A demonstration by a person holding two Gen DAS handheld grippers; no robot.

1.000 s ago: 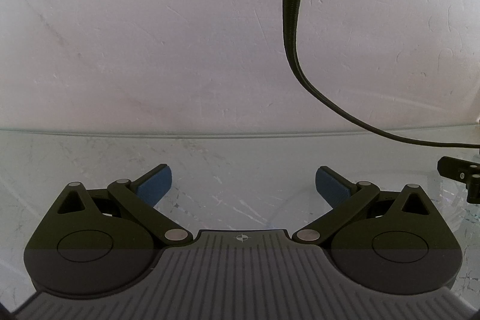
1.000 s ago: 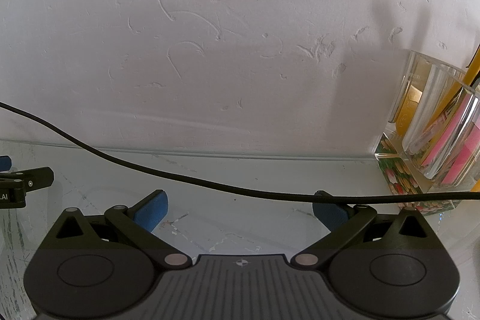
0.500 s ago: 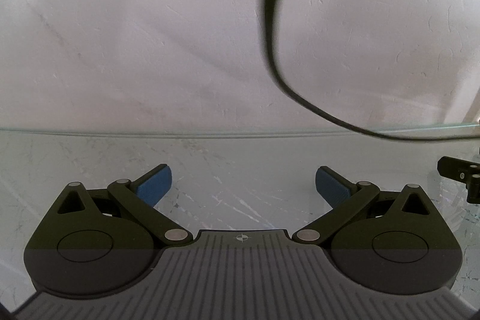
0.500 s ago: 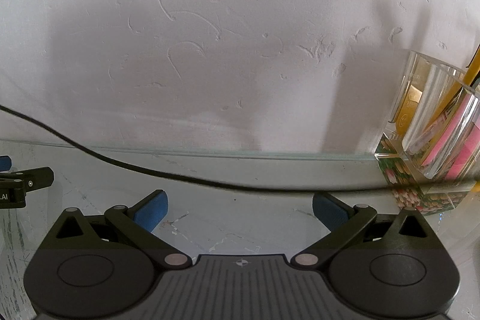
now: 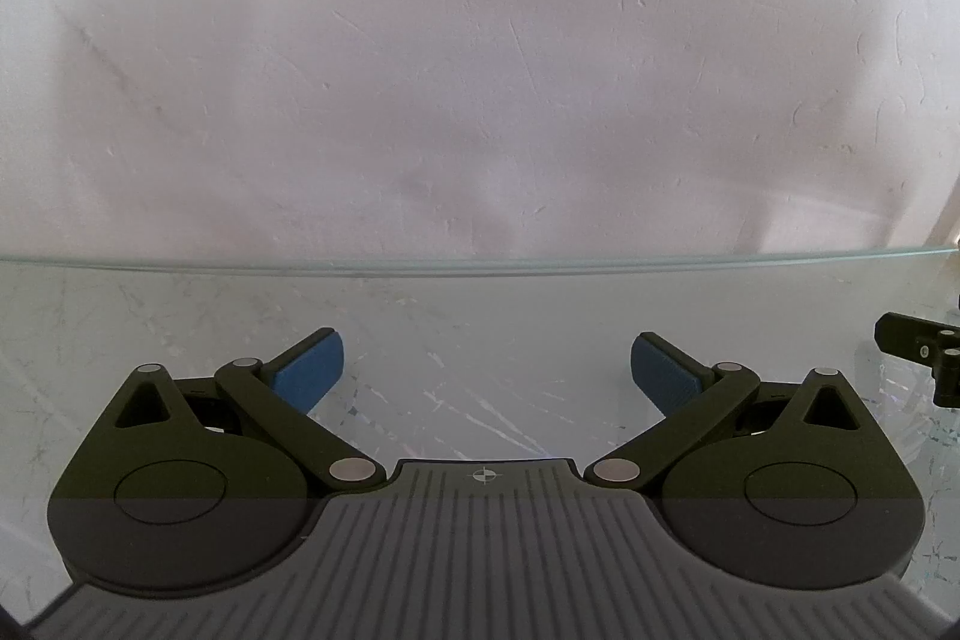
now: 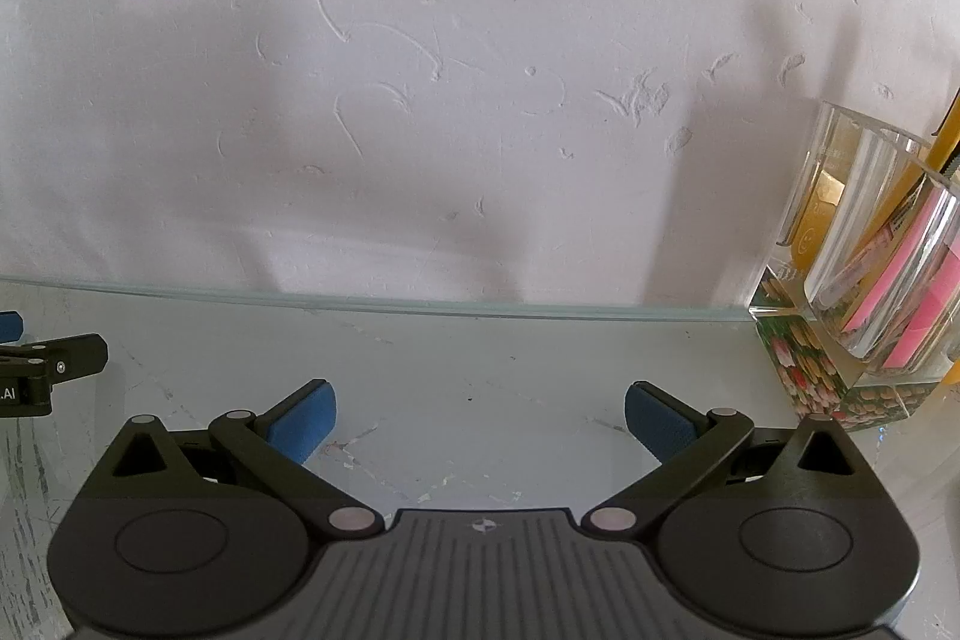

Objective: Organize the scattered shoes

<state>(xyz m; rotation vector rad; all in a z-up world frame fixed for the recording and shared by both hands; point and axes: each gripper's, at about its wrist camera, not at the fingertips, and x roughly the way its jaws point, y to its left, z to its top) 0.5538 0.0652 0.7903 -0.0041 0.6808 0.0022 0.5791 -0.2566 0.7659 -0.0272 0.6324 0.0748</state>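
Standing right of the right gripper (jaws apart): clear holder.

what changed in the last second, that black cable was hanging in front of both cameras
The cable has swung out of both views; neither shows it now. Nothing was gripped or released. The left gripper and right gripper remain open over the glass tabletop, and the clear holder hasn't moved.
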